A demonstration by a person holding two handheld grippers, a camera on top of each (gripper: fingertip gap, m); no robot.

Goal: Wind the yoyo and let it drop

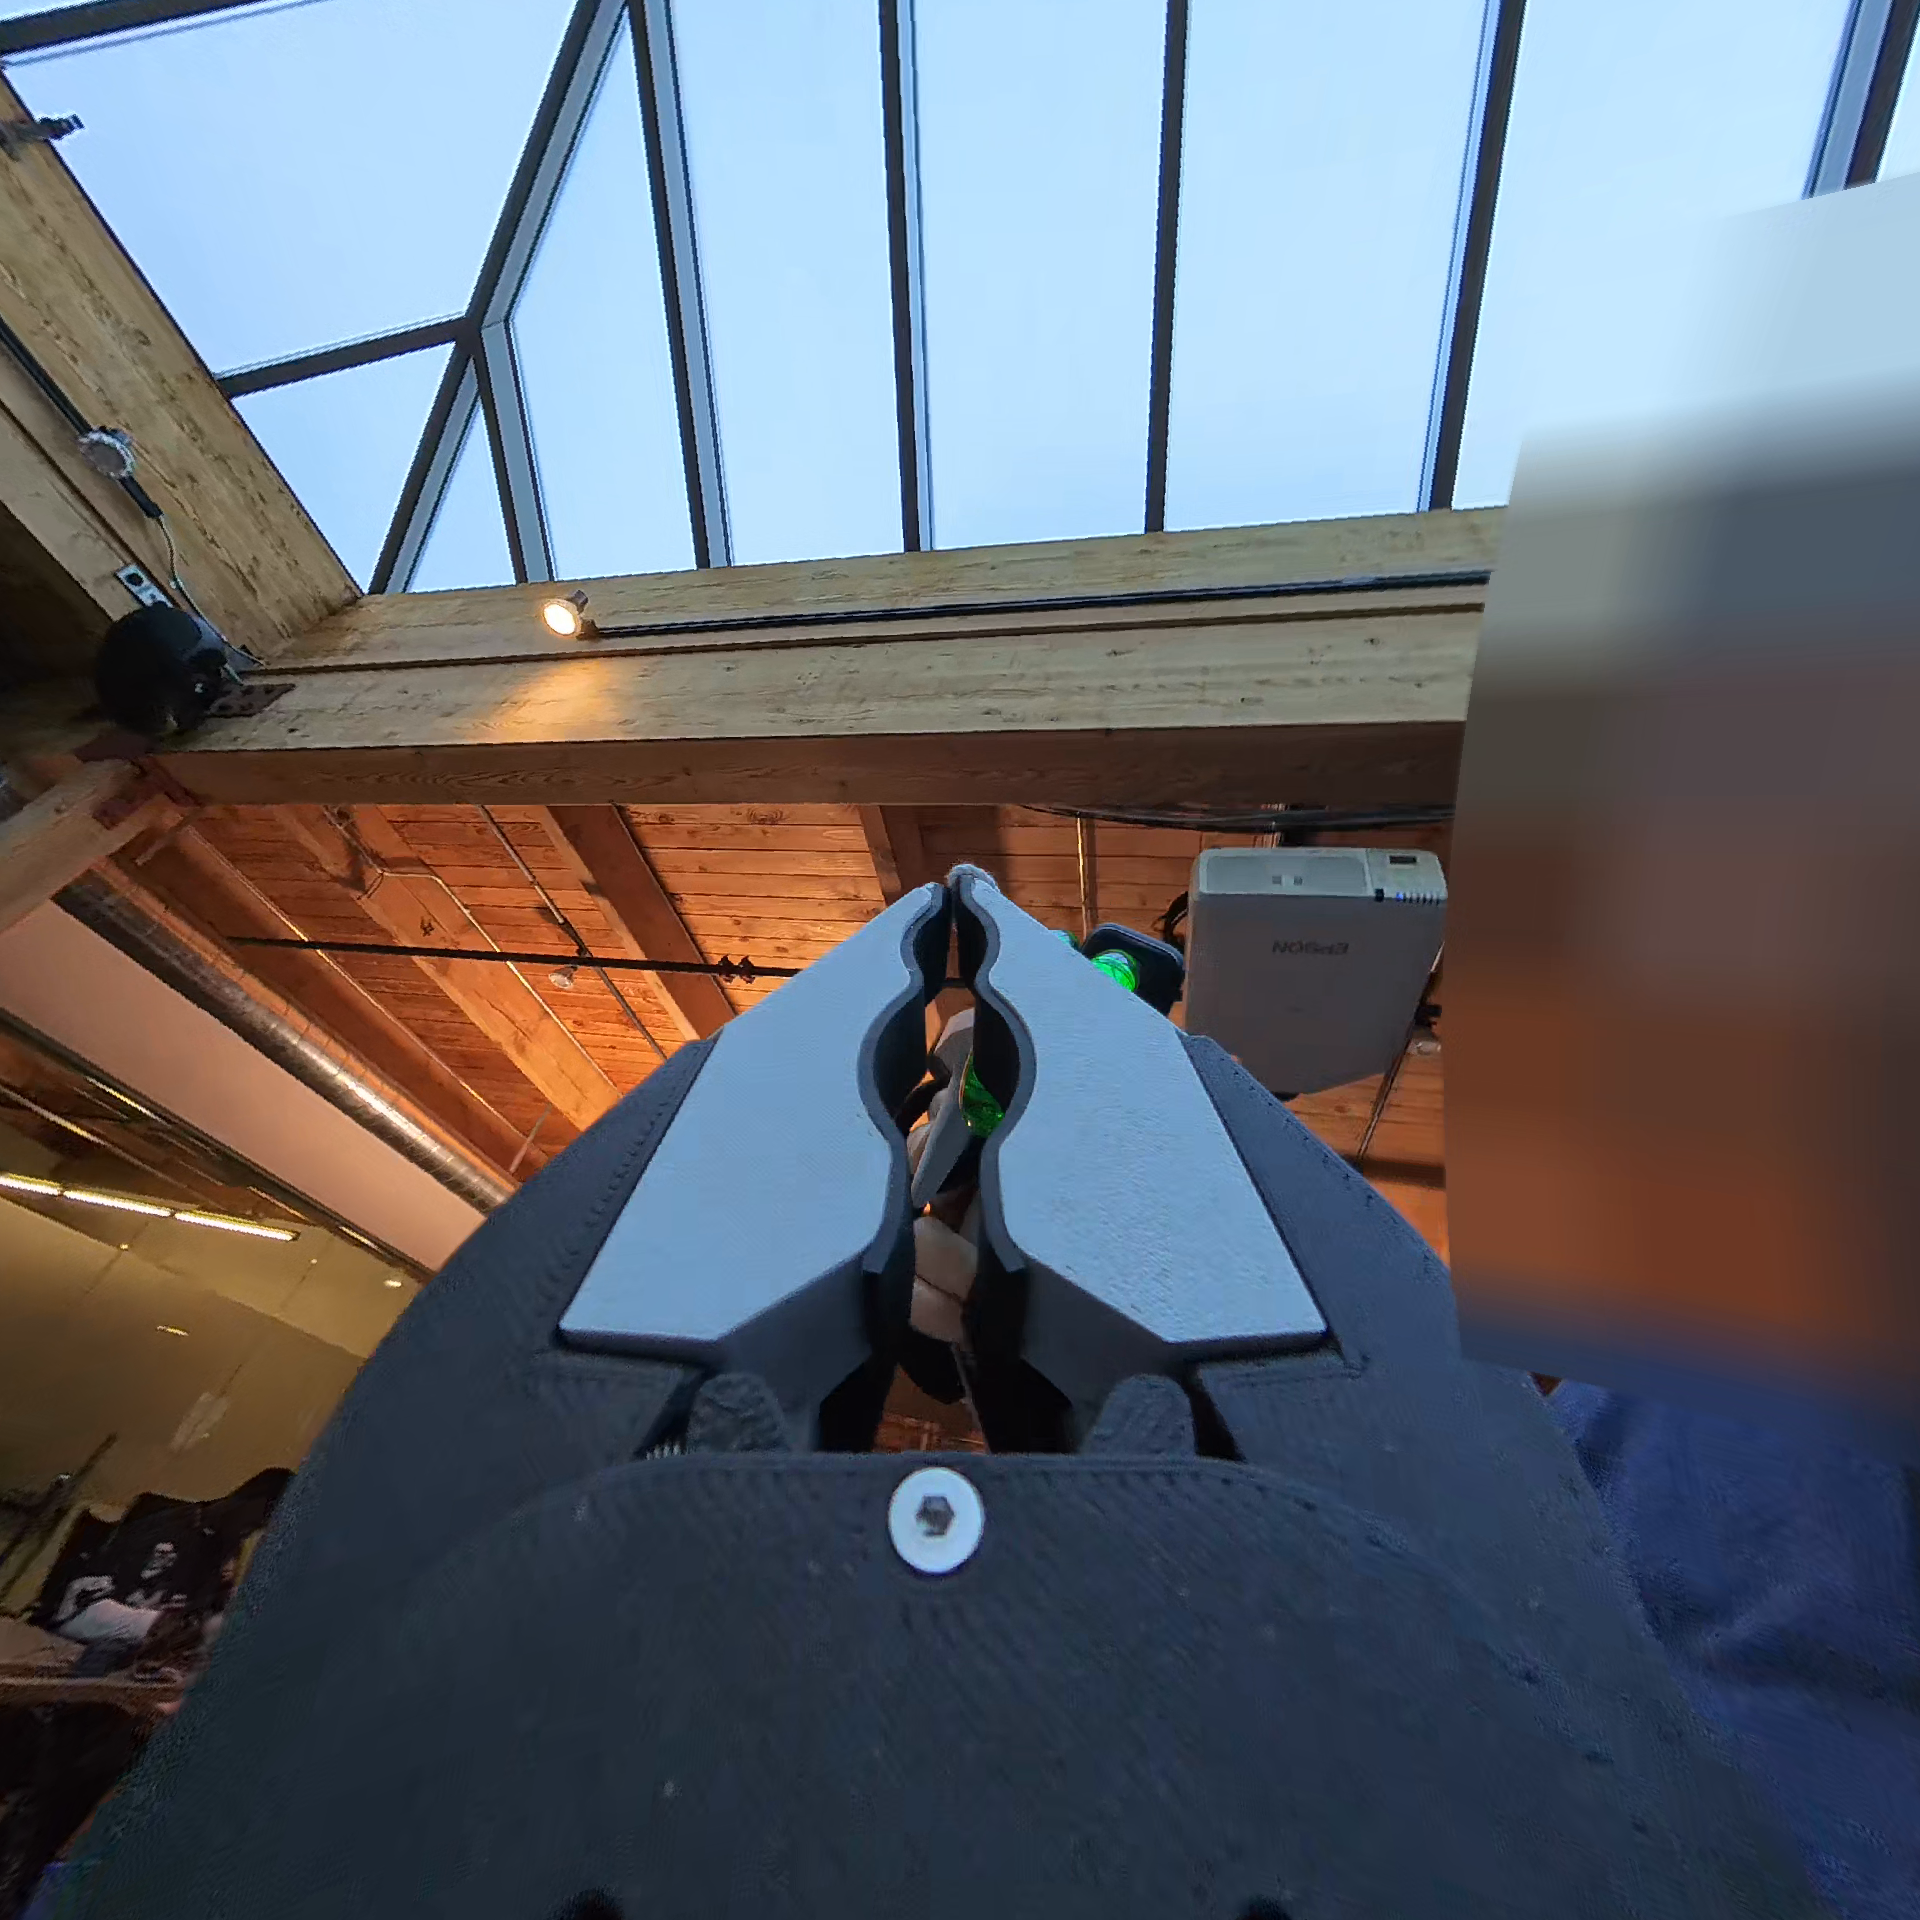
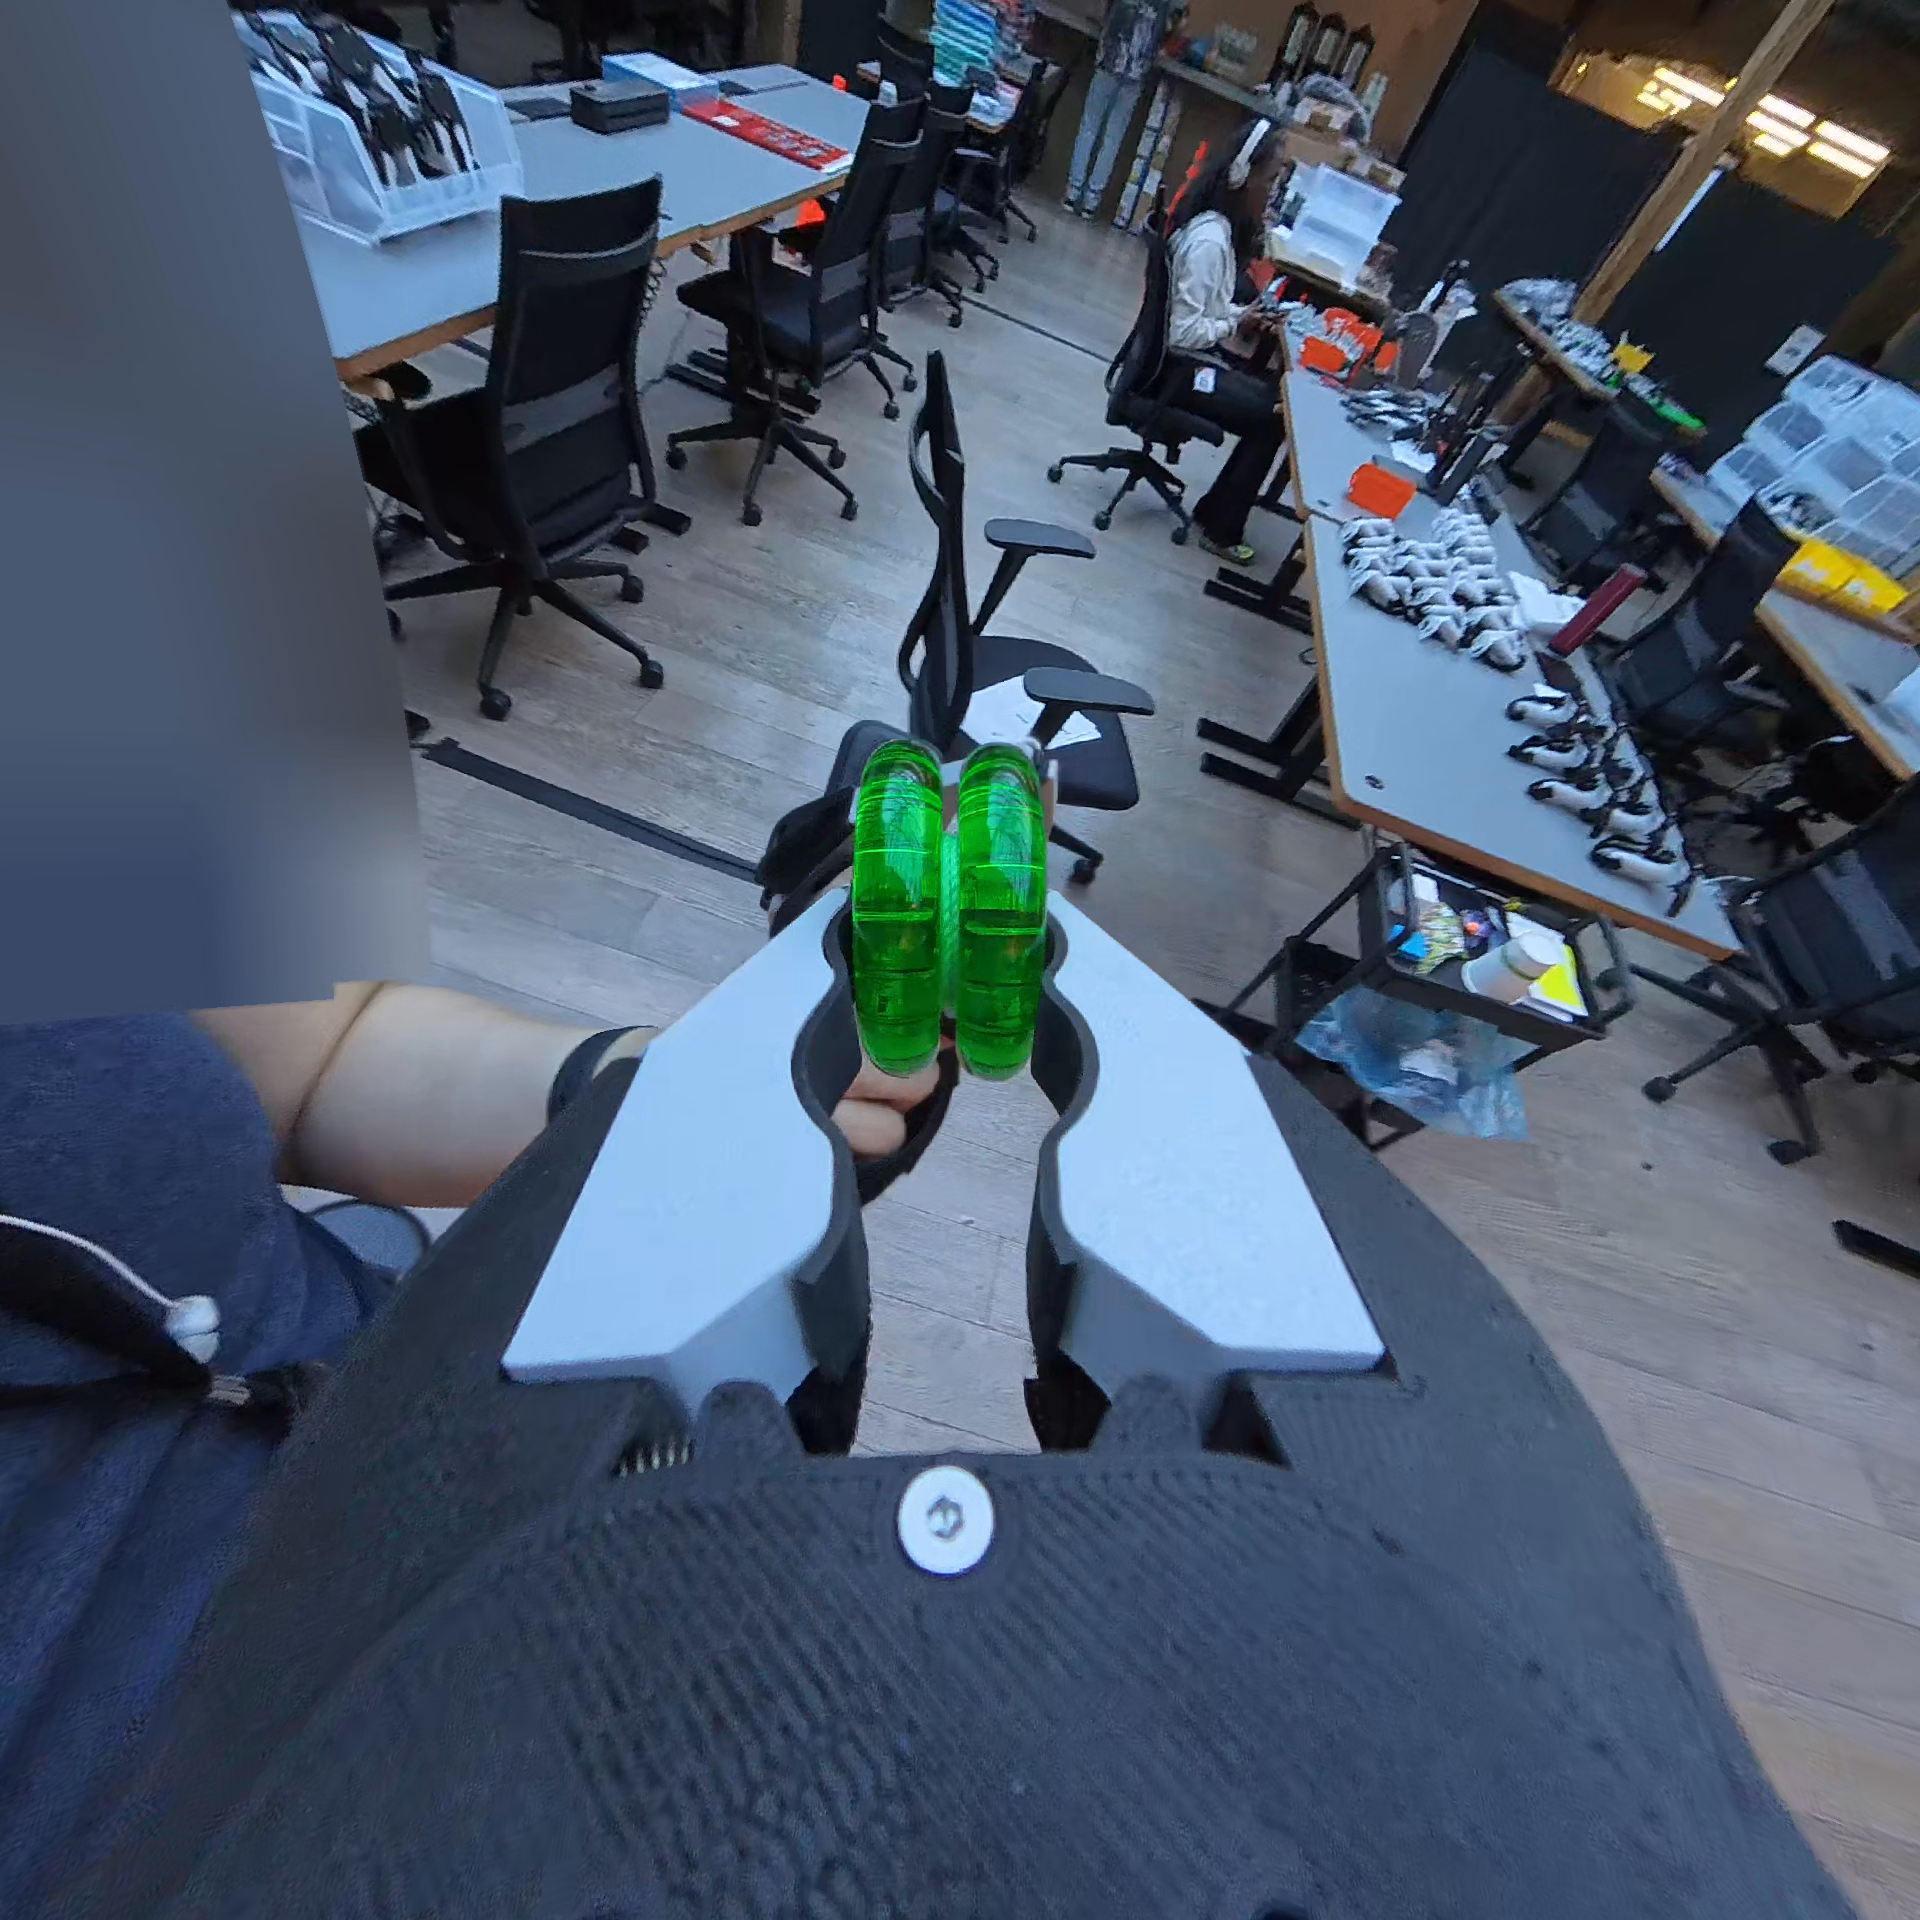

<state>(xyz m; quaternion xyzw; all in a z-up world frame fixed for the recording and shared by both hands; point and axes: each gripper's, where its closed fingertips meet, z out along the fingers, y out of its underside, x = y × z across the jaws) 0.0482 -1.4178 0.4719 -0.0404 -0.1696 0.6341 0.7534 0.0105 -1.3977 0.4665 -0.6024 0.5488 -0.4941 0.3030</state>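
The green see-through yoyo (image 2: 899,914) stands on edge between the grey fingers of my right gripper (image 2: 945,925), which is shut on its two halves above the floor. Green string is wound in its groove. My left gripper (image 1: 958,891) points up at the ceiling, its jaws together, pinching a small whitish end of string (image 1: 971,871) at the tips. In the left wrist view, parts of the yoyo (image 1: 977,1091) show through the gap between the fingers, just beyond them. A hand (image 2: 883,1101) shows below the yoyo in the right wrist view.
A black office chair (image 2: 997,665) stands on the wooden floor below the yoyo. A grey table (image 2: 1434,727) with several small items is at the right, and a seated person (image 2: 1205,291) is farther back. Overhead are a wooden beam (image 1: 831,686) and a projector (image 1: 1314,956). One gripper's finger ends stand about 5 cm off the other's.
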